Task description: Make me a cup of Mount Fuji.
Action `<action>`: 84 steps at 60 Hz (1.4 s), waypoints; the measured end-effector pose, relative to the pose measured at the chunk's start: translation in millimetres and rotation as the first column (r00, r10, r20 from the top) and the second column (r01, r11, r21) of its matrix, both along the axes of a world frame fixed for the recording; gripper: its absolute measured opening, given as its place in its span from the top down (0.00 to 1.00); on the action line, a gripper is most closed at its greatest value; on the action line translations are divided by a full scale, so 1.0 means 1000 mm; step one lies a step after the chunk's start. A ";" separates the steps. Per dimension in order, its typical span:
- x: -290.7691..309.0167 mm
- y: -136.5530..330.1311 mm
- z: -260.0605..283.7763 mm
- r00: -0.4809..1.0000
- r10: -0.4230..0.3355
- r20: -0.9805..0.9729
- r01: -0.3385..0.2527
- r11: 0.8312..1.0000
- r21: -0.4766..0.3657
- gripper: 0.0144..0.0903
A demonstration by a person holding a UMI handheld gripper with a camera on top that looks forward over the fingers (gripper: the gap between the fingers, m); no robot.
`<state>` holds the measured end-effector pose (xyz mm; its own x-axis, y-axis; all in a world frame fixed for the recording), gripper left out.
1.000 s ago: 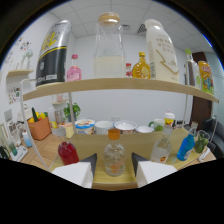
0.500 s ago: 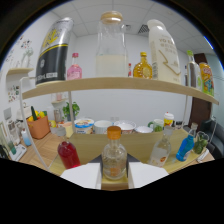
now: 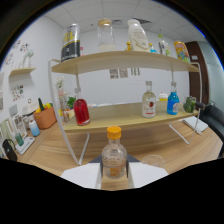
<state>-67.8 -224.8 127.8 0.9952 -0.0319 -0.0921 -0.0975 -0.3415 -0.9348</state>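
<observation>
**Step: Ingredient Bottle in Transit**

We note, left to right, the red bottle [image 3: 81,111], then the gripper [image 3: 114,171] clenched on the orange-capped bottle [image 3: 114,157], carried before the shelf [image 3: 125,57]. Next move, we judge: pouring into the glass [image 3: 152,161].

- Small bottle [image 3: 114,159]: clear, glossy glass or plastic, with a matt orange cap.
- Shelf rack [image 3: 125,58]: pale smooth wood boards, thin white metal frame.
- Counter [image 3: 165,142]: matt wood grain.

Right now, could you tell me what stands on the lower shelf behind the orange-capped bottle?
Behind the orange-capped bottle, held between the fingers, the lower shelf carries a red bottle, a clear bottle and a blue bottle. The held bottle hides the tabletop behind it.
</observation>
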 end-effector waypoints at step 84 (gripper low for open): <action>-0.018 0.003 0.083 0.759 0.005 -0.651 0.114 0.983 0.141 0.73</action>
